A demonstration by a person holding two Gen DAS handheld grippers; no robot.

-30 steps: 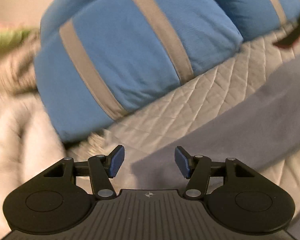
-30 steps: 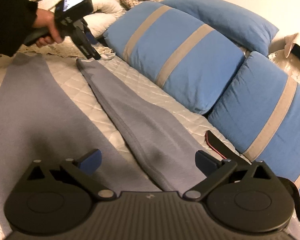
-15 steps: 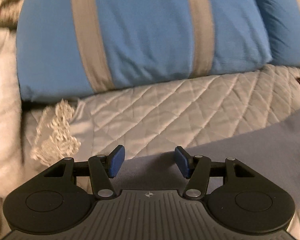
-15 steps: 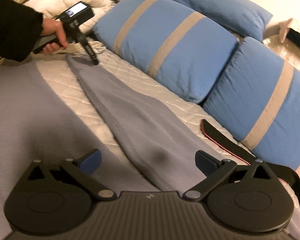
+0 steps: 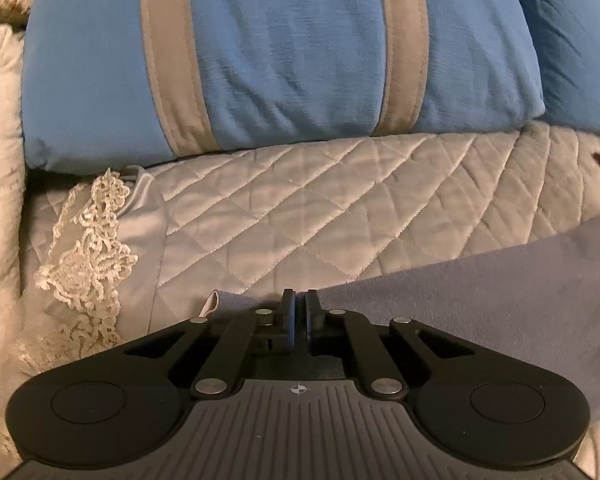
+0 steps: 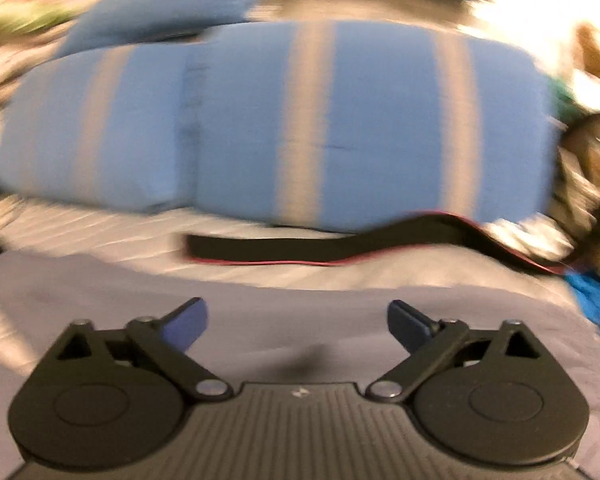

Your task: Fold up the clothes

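Left wrist: left tool (image 5: 299, 300) pinching grey garment (image 5: 480, 280) | right tool (image 6: 296, 322) closing, empty | pillow (image 5: 280, 52) beyond

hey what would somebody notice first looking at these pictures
The big blue pillow with grey stripes fills the top of both views, lying along the back of the quilted bedspread. Below it the left gripper is pinched shut at the edge of the grey garment, with a lace trim at left.

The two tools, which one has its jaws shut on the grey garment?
The left tool: its jaws are shut on the grey garment's end. The right tool hangs over the cloth, jaws wide apart and closing.
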